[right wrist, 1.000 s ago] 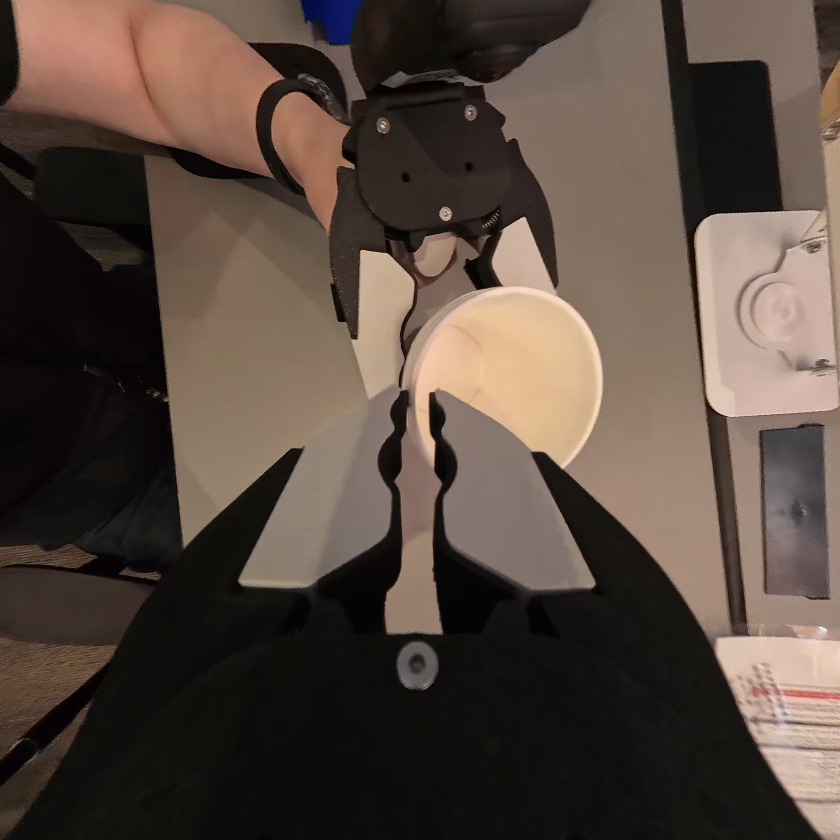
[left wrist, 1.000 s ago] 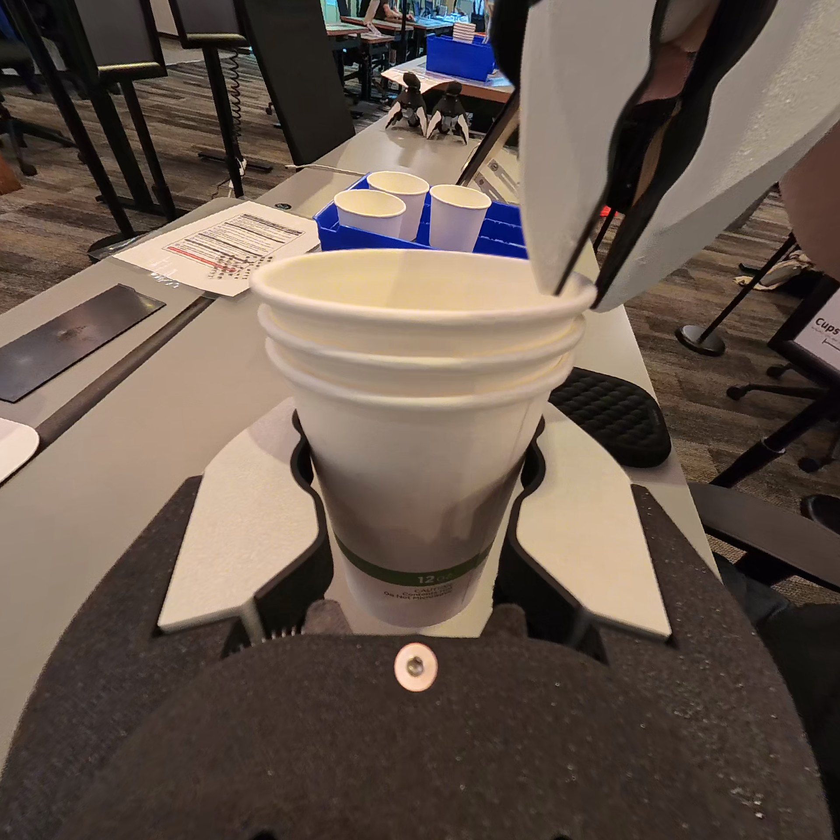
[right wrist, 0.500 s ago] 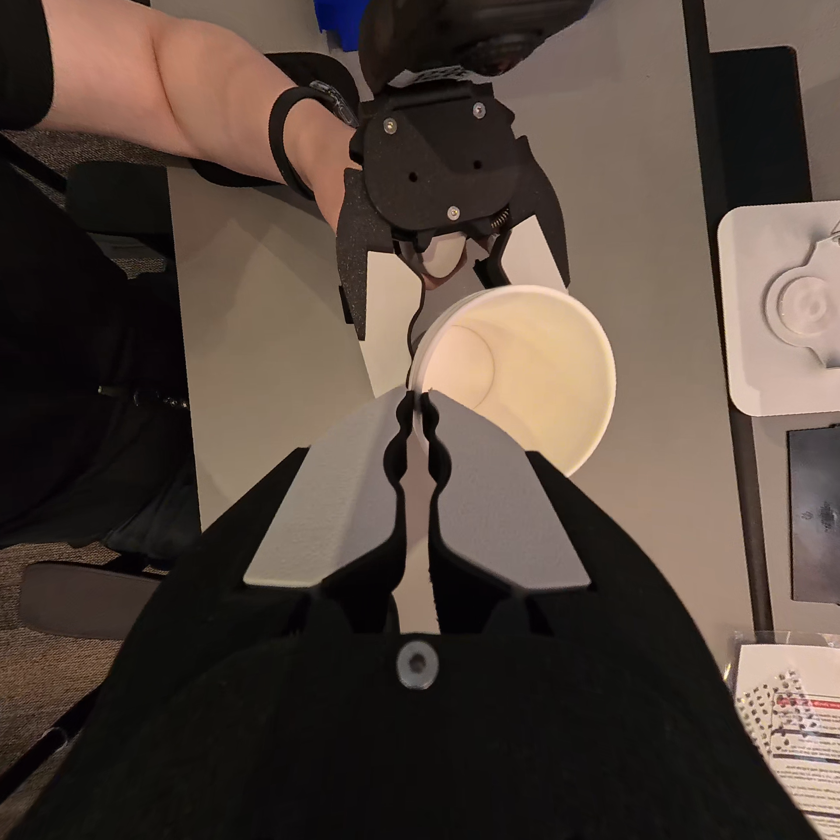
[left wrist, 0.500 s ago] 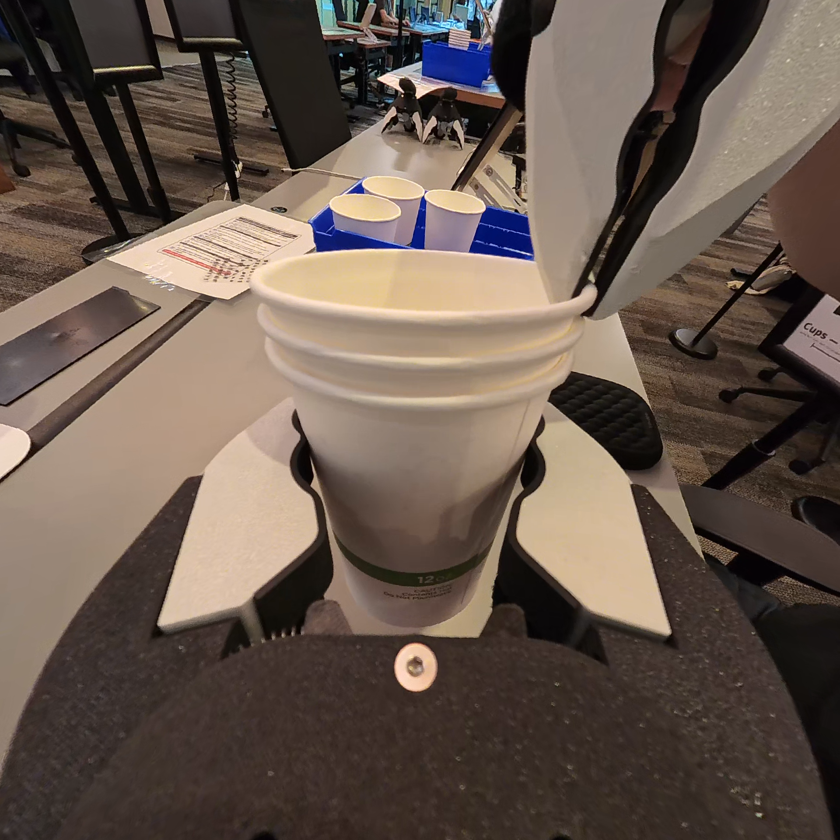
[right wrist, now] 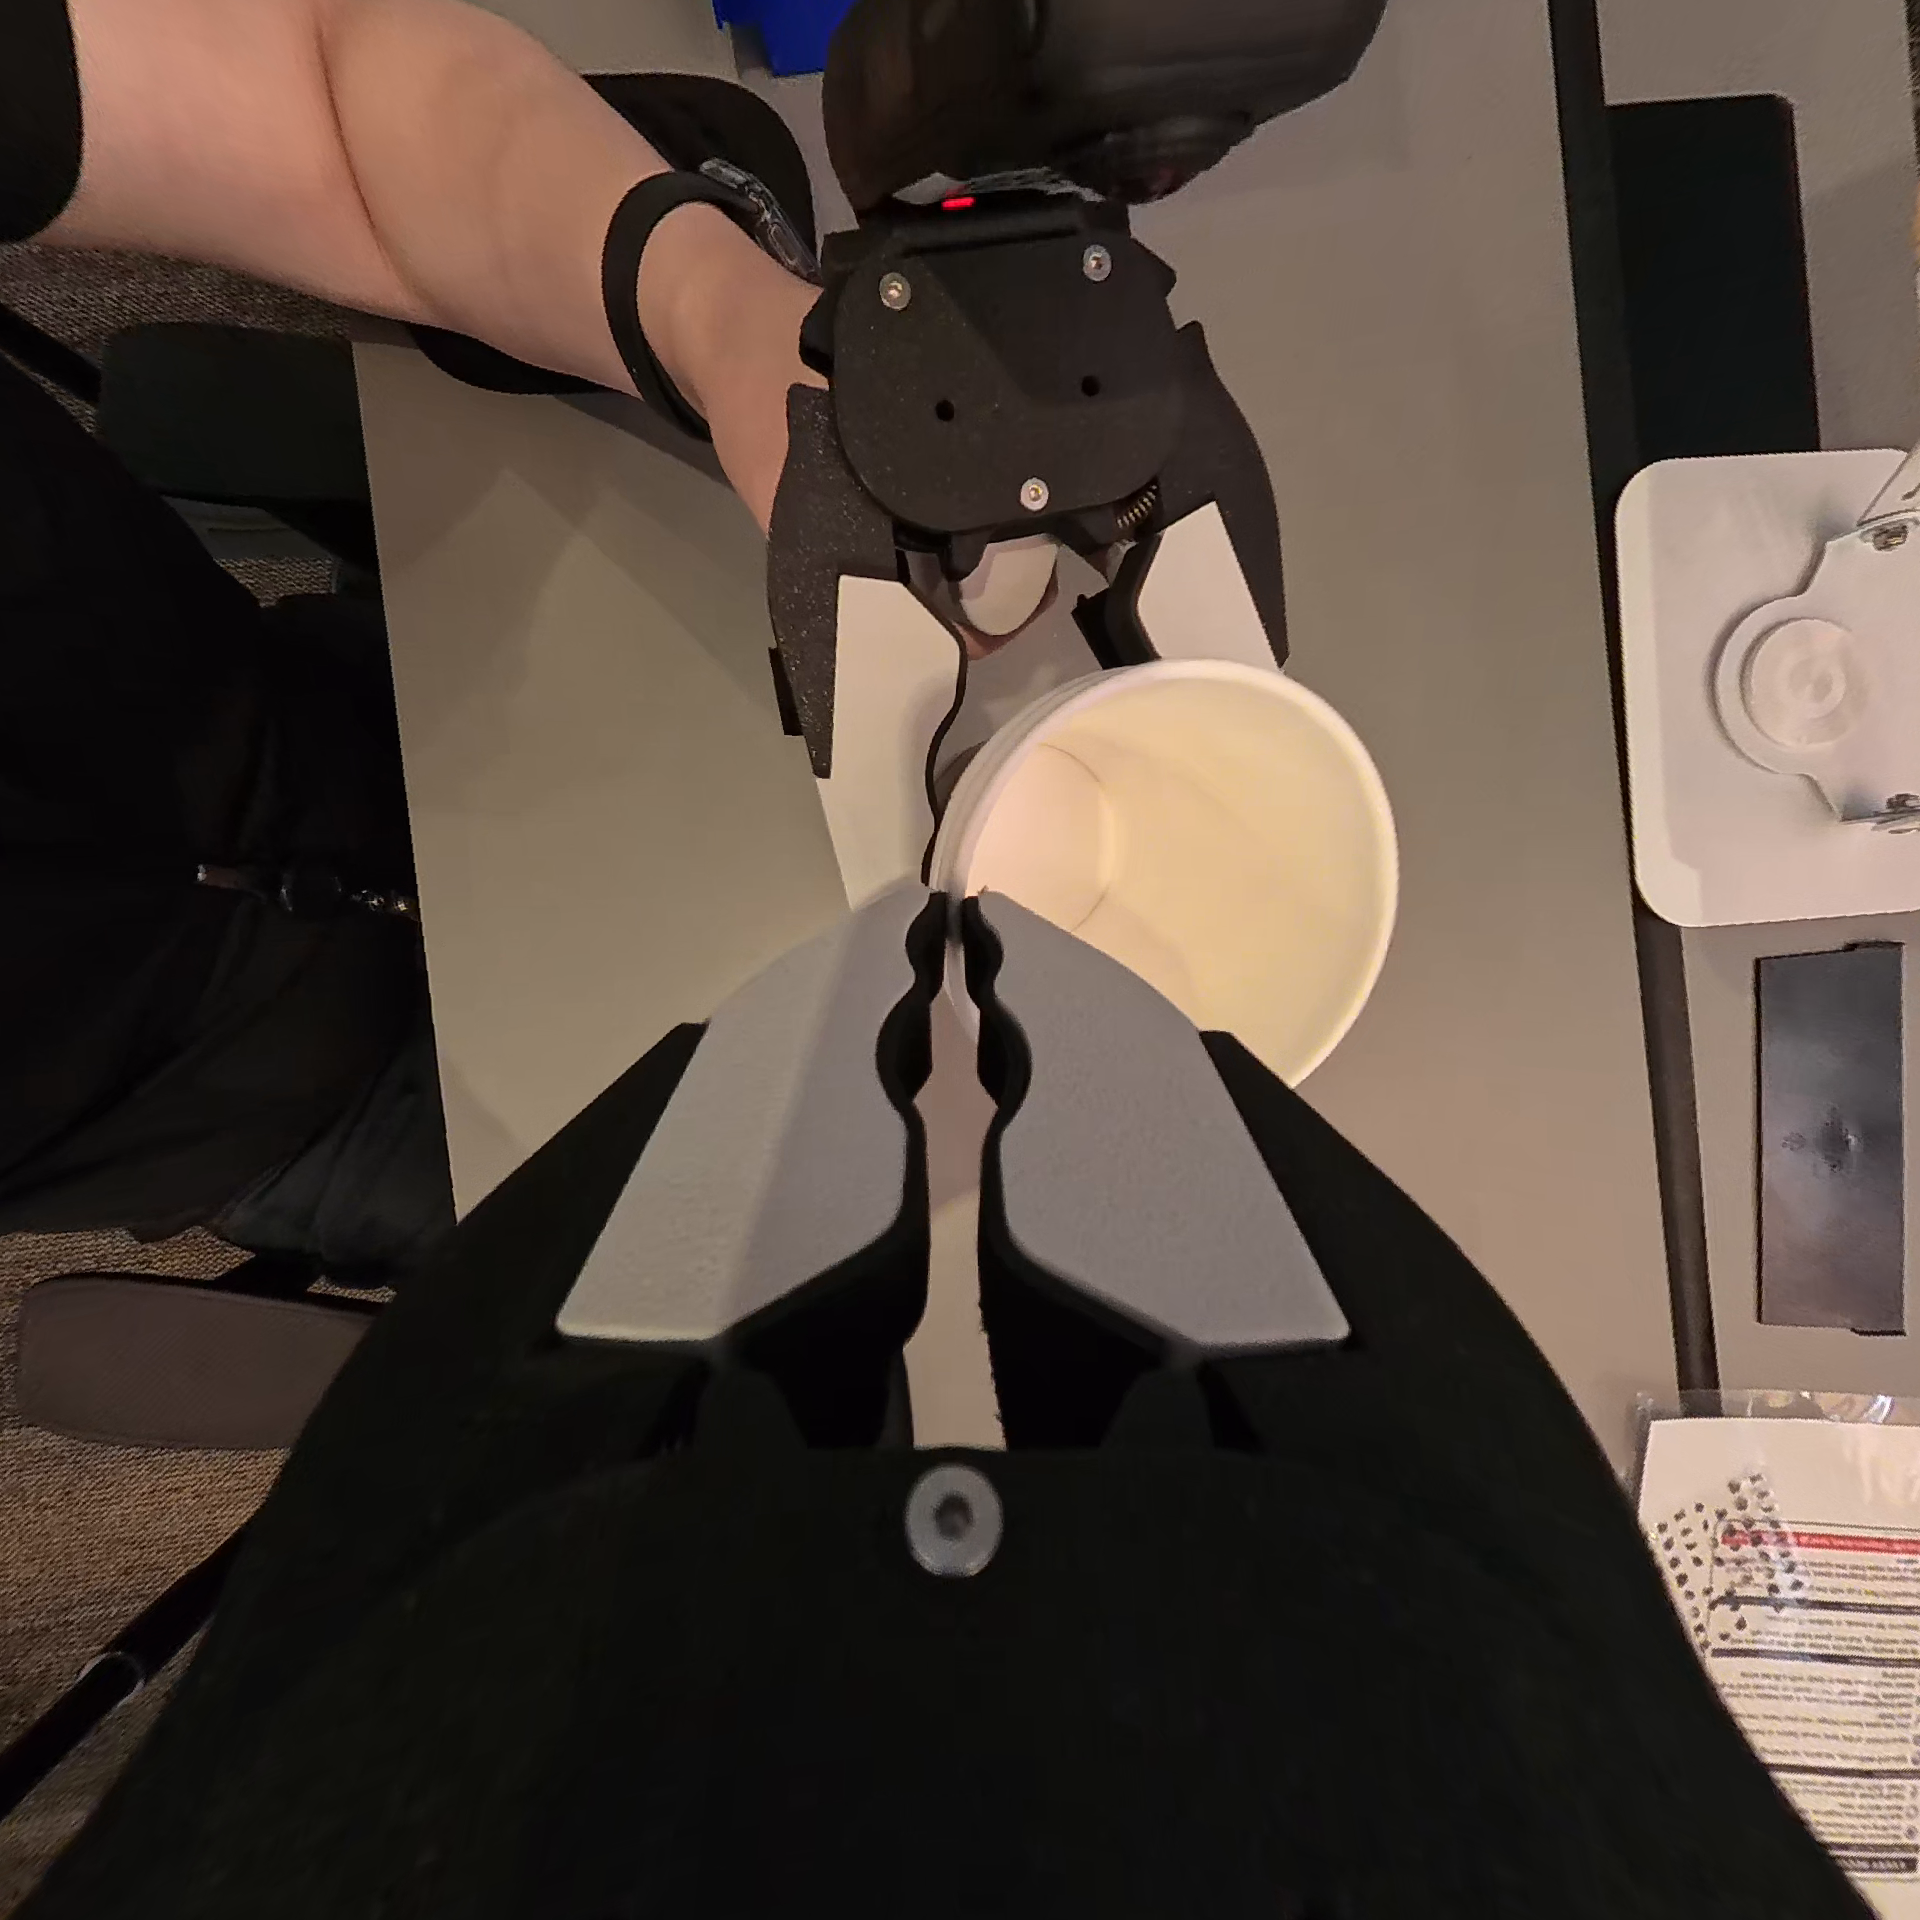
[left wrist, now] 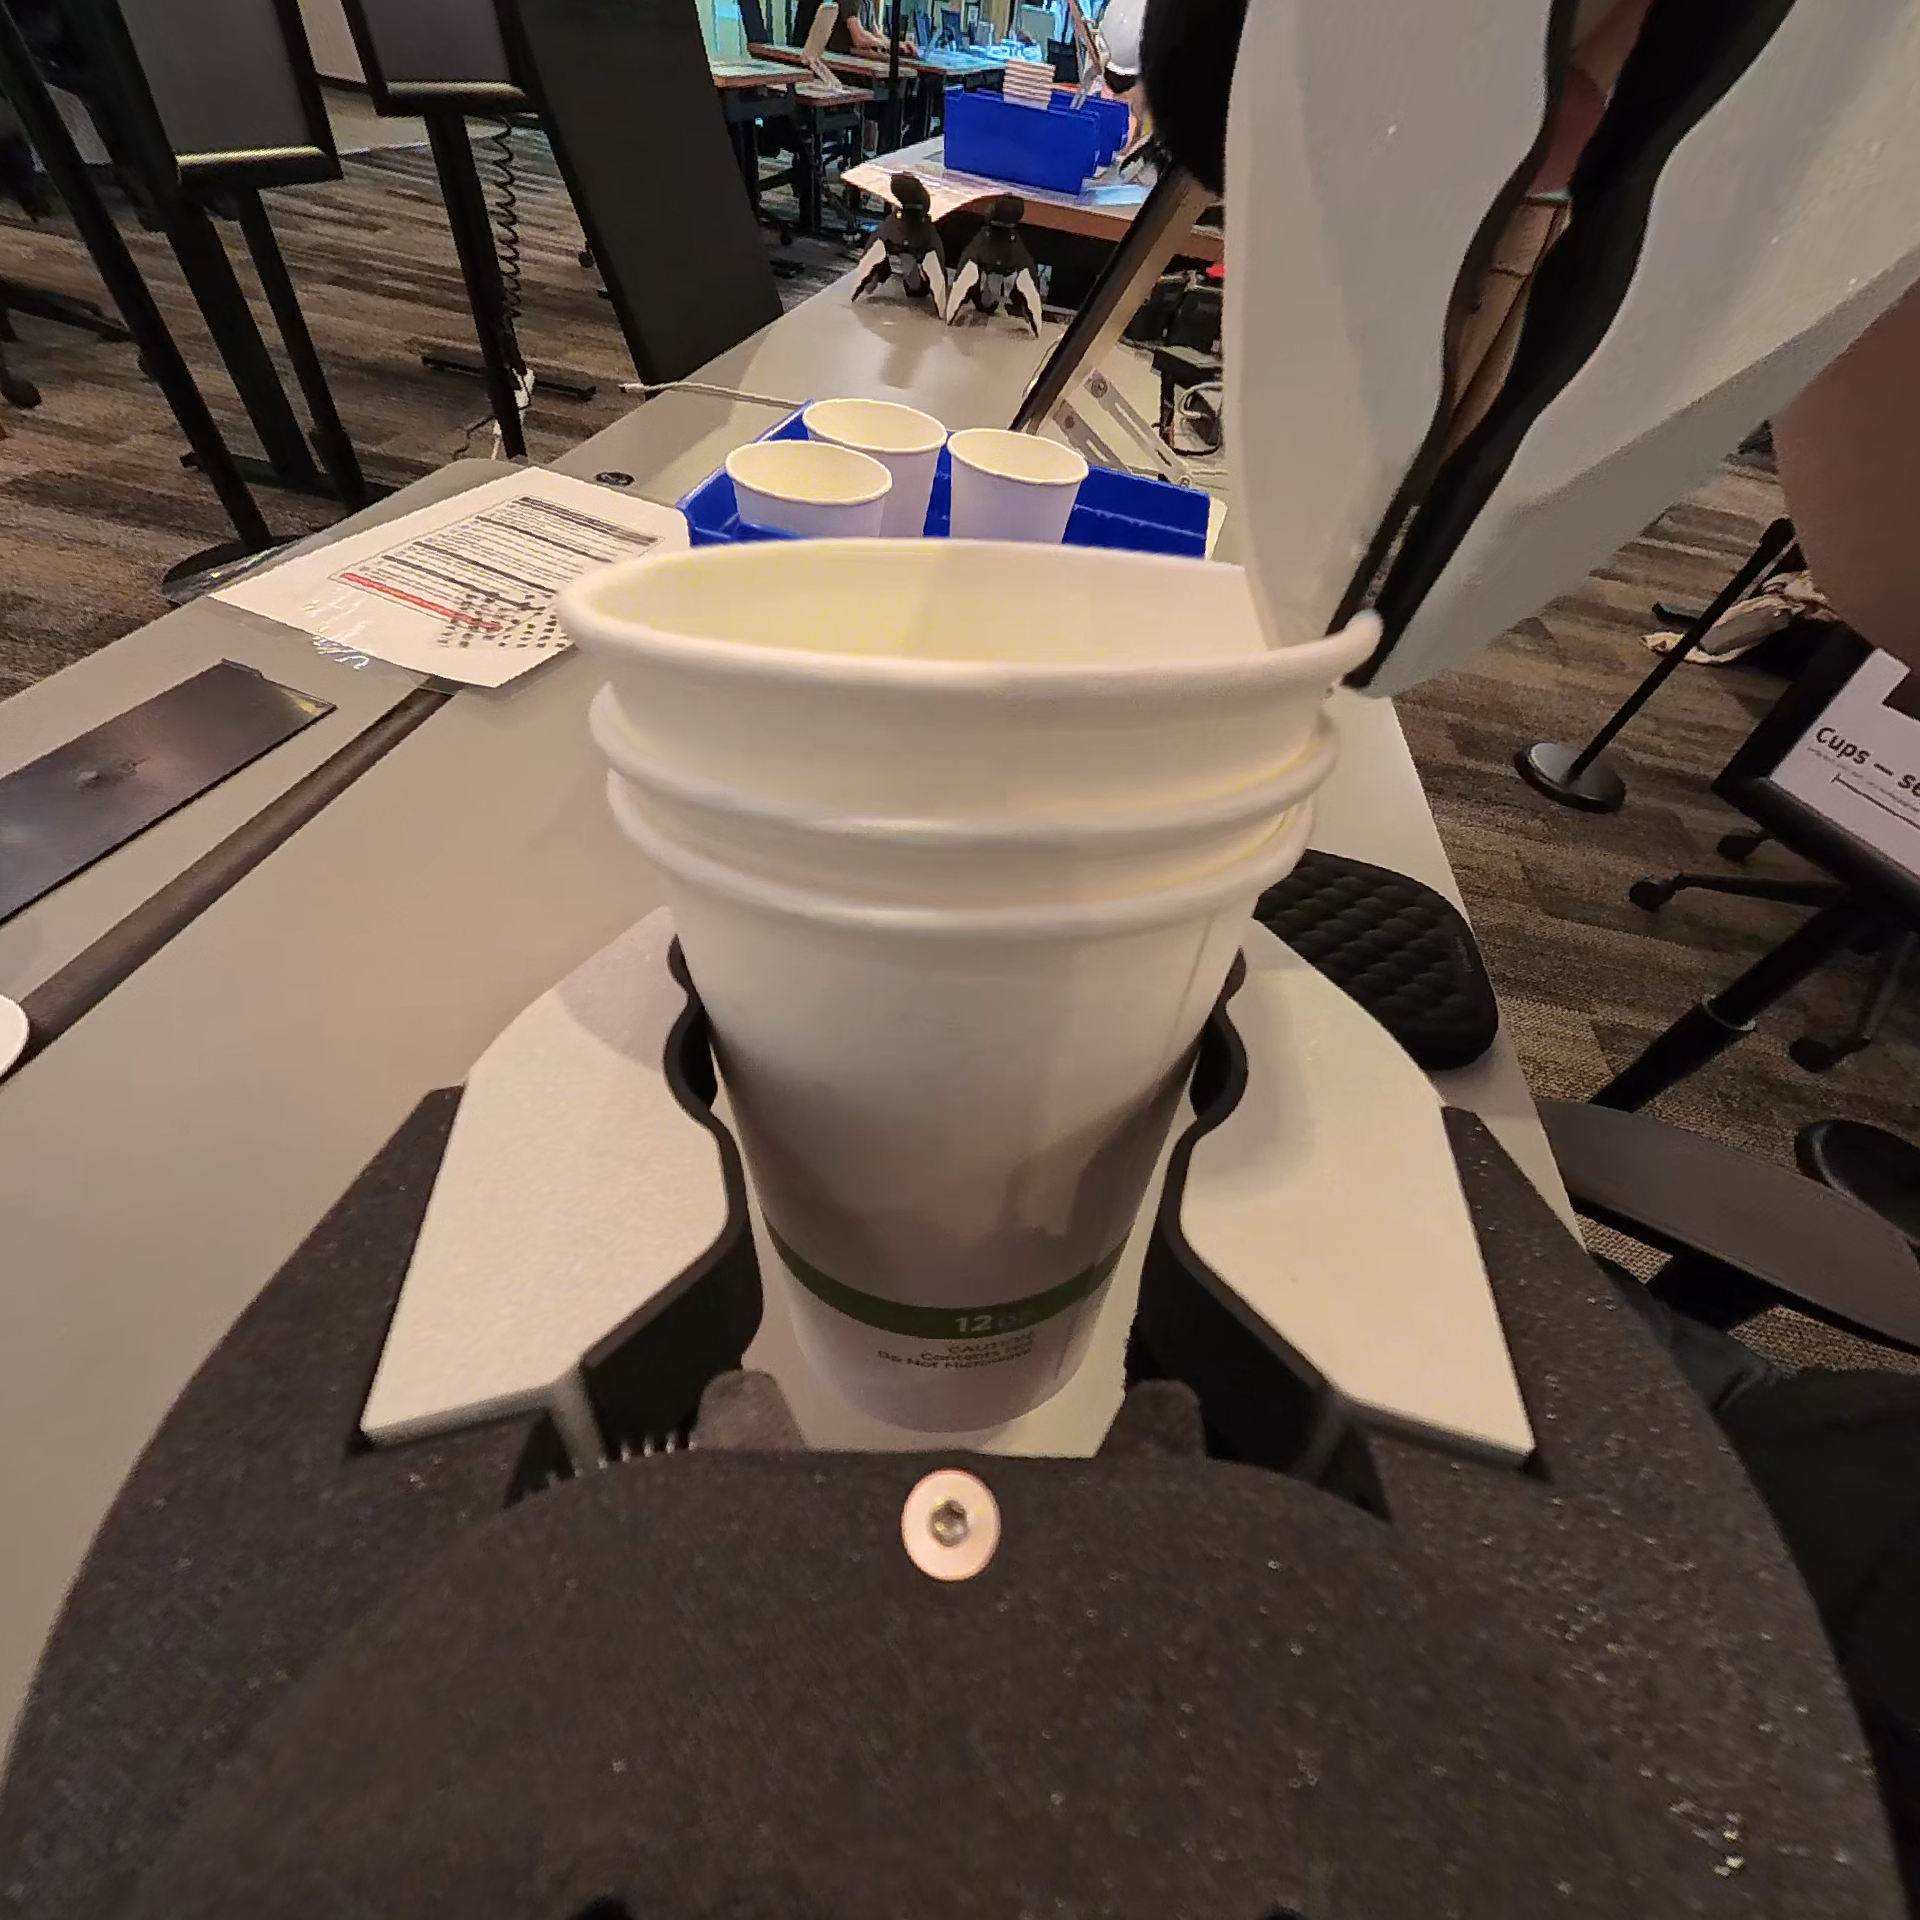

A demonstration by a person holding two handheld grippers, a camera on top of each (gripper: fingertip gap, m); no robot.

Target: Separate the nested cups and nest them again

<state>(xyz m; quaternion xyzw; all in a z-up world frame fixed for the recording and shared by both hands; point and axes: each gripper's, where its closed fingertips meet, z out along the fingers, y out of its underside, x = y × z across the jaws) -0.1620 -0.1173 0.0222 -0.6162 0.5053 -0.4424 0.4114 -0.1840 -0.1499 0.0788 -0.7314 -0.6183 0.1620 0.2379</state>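
Grey tabletop (left wrist: 260,987) runs ahead of me, with office floor and dark stands beyond. On my left gripper (left wrist: 956,1039) the jaws are clenched around the lower body of the stack of three nested white paper cups (left wrist: 951,935), which stands upright, long axis vertical, mouth up. My right gripper (right wrist: 954,920) comes in from above, jaws pinched on the rim of the topmost cup (right wrist: 1174,852) at its right edge; that cup sits slightly raised and tilted in the stack. Farther along the tabletop a blue bin (left wrist: 1138,514) holds three more white cups (left wrist: 810,488), beside a printed sheet (left wrist: 447,571)
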